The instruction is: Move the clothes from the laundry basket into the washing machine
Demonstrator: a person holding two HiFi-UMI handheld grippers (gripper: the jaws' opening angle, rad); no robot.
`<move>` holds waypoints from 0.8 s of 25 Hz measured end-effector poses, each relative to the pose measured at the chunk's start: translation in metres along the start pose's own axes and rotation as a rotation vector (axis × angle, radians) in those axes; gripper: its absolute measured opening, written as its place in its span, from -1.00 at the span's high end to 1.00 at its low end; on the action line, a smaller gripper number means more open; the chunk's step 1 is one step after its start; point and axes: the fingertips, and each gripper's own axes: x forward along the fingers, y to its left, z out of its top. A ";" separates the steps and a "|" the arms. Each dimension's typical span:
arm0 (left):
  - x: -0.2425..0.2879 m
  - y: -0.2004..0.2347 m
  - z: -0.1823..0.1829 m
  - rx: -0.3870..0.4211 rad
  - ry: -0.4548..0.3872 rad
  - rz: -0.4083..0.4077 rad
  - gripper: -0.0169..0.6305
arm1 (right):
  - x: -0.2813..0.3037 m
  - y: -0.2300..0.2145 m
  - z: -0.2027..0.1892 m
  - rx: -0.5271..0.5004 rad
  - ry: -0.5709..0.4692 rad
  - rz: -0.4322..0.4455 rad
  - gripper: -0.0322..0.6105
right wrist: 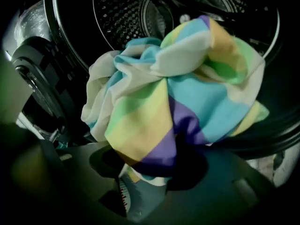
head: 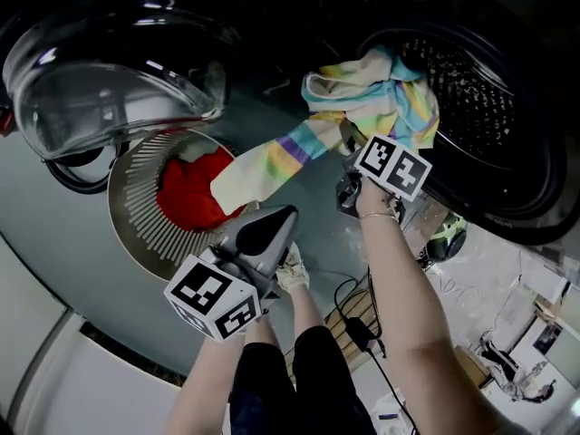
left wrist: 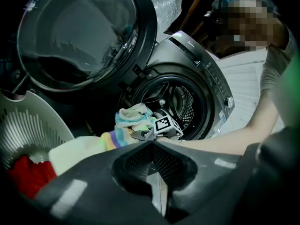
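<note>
The right claw (right wrist: 149,175) is pinching a pastel striped cloth (right wrist: 178,93); you can see the fabric run right down into the gap between its jaws. Most of that cloth is bunched up at the mouth of the washing machine's drum (head: 494,107), sitting on the lip of the opening rather than fully inside. One long end trails back down to the laundry basket (head: 136,220), where it overlaps a red garment (head: 186,188) lying in there. The left claw (head: 281,217) has its jaws pressed together with nothing in them, and it hangs just beside the basket's near edge, pointing toward the machine. The glass door (head: 109,80) is swung wide open next to the basket.
</note>
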 end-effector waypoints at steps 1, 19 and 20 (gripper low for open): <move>-0.001 0.000 -0.001 -0.001 -0.001 0.002 0.95 | -0.003 0.001 0.004 -0.028 -0.002 -0.002 0.26; 0.008 -0.018 0.017 0.007 -0.006 -0.020 0.95 | -0.123 -0.004 0.174 -0.006 -0.605 -0.068 0.59; 0.008 -0.018 0.019 0.006 -0.007 -0.019 0.95 | -0.126 -0.006 0.184 -0.010 -0.629 -0.074 0.59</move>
